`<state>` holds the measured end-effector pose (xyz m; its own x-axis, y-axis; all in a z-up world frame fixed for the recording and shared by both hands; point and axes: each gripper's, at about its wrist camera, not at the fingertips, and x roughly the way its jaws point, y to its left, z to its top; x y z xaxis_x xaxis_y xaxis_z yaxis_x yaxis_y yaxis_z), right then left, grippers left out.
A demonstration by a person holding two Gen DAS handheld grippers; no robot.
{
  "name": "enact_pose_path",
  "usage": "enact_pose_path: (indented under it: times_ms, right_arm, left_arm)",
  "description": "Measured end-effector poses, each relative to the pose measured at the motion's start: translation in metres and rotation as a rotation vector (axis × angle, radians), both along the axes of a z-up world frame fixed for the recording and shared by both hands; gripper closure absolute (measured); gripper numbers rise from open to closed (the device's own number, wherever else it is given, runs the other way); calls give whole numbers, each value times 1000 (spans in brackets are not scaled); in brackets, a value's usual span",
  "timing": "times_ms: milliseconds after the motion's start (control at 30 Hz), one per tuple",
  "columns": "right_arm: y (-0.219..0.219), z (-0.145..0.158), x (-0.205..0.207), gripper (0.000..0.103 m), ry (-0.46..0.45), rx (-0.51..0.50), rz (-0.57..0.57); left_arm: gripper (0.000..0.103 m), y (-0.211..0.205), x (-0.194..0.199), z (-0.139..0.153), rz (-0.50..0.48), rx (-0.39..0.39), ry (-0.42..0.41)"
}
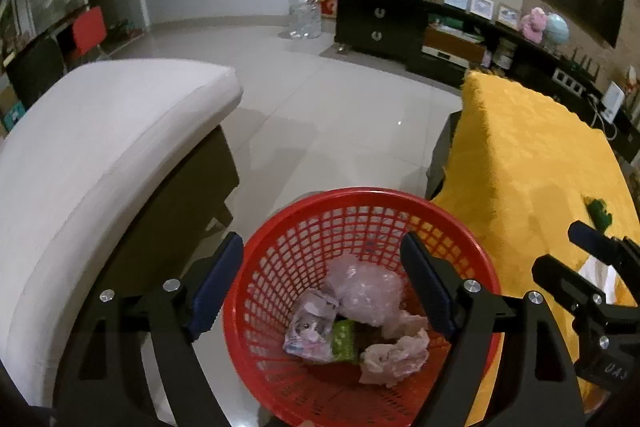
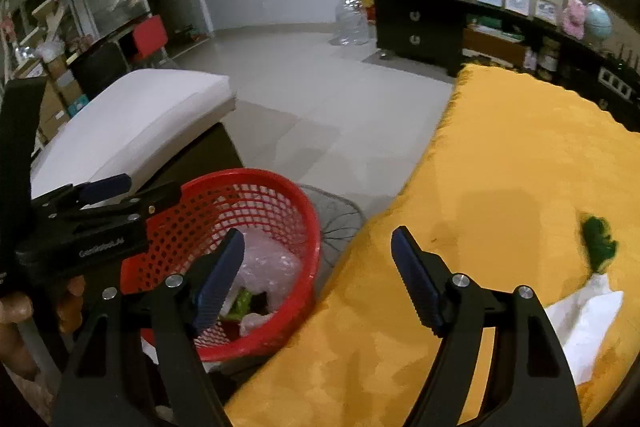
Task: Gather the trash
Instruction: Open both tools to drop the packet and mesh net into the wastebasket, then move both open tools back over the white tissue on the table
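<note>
The left gripper (image 1: 322, 283) has its jaws wide apart and empty, hanging over the mouth of the red basket (image 1: 276, 227); neither pad touches the rim or the trash below. The right gripper (image 2: 318, 279) is also spread wide and holds nothing, with 1 finger over the basket's near edge and the other over the yellow cover (image 2: 500, 155).

Inside the basket lie clear crumpled plastic (image 1: 366, 287), a printed wrapper (image 1: 308, 329), something green (image 1: 343, 339) and a crumpled tissue (image 1: 394, 357). Still outside it, on the yellow cover to the right, are a white tissue (image 2: 584, 323) and a green scrap (image 2: 598, 243), close together, well apart from the right gripper.

Risks from here, as I judge them: the 2 grippers work close together above the basket, so a swing of the right one toward the tissue could knock the left or tip the light basket. The tissue is thin and lies flat on a plush cover, so the fingers may pinch the cloth with it, or lift only a corner and drop it short of the rim. The green scrap is small and fuzzy and may slip through wide pads.
</note>
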<state>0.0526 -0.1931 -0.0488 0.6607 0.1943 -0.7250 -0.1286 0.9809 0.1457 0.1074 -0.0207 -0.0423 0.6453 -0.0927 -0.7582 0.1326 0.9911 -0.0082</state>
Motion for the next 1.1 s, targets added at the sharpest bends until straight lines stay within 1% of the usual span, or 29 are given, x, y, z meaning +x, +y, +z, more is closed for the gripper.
enact_pose_path:
  times_ms: [233, 300, 600, 900, 1100]
  right_arm:
    - [-20, 12, -13, 28, -32, -42, -61]
    - [-30, 15, -16, 28, -36, -38, -85]
    - [-98, 26, -40, 26, -48, -17, -269]
    - [-169, 29, -76, 24, -42, -3, -473]
    - [-198, 26, -97, 24, -34, 18, -560]
  left_arm:
    - [24, -21, -4, 5, -40, -11, -6]
    - [24, -30, -6, 6, -58, -11, -11]
    - [22, -75, -19, 10, -155, -1, -32]
    - [21, -131, -38, 9, -283, 28, -53]
    - [21, -169, -52, 5, -370, 33, -52]
